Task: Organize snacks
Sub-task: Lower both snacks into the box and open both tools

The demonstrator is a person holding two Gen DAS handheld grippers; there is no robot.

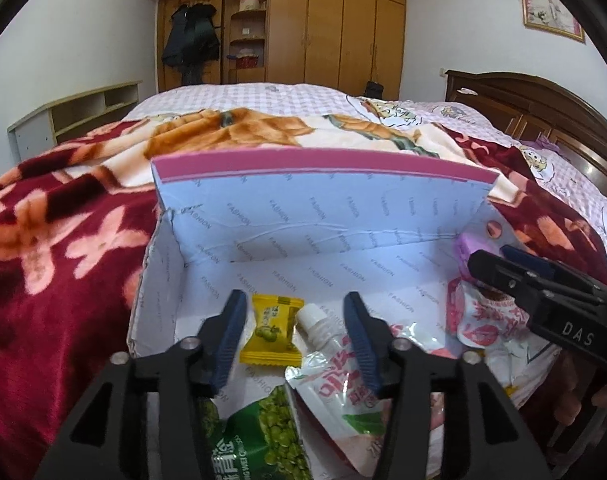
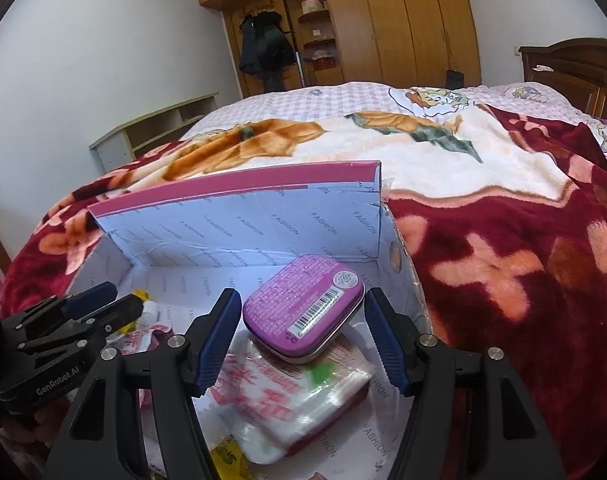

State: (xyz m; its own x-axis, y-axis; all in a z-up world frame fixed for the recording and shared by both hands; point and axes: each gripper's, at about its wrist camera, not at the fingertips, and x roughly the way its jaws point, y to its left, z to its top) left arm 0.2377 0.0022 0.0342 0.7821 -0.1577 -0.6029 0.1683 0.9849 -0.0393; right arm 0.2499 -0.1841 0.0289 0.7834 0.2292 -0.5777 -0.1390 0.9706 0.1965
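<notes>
A white cardboard box (image 1: 287,216) with a pink-edged raised lid lies open on the bed and also shows in the right wrist view (image 2: 239,224). My left gripper (image 1: 295,340) is open over the box; a yellow candy (image 1: 272,334), a spouted pouch (image 1: 335,364) and a green pea bag (image 1: 263,432) lie under it. My right gripper (image 2: 303,340) is open and empty over a purple tin (image 2: 303,308), which rests on a white snack pack (image 2: 287,396). Each gripper shows in the other's view: the right (image 1: 515,268), the left (image 2: 103,304).
The box sits on a red and cream floral blanket (image 2: 503,264) on a bed. A dark wooden headboard (image 1: 543,112) is at the right, a wardrobe (image 1: 327,28) at the back, a low white shelf (image 1: 75,116) at the left wall.
</notes>
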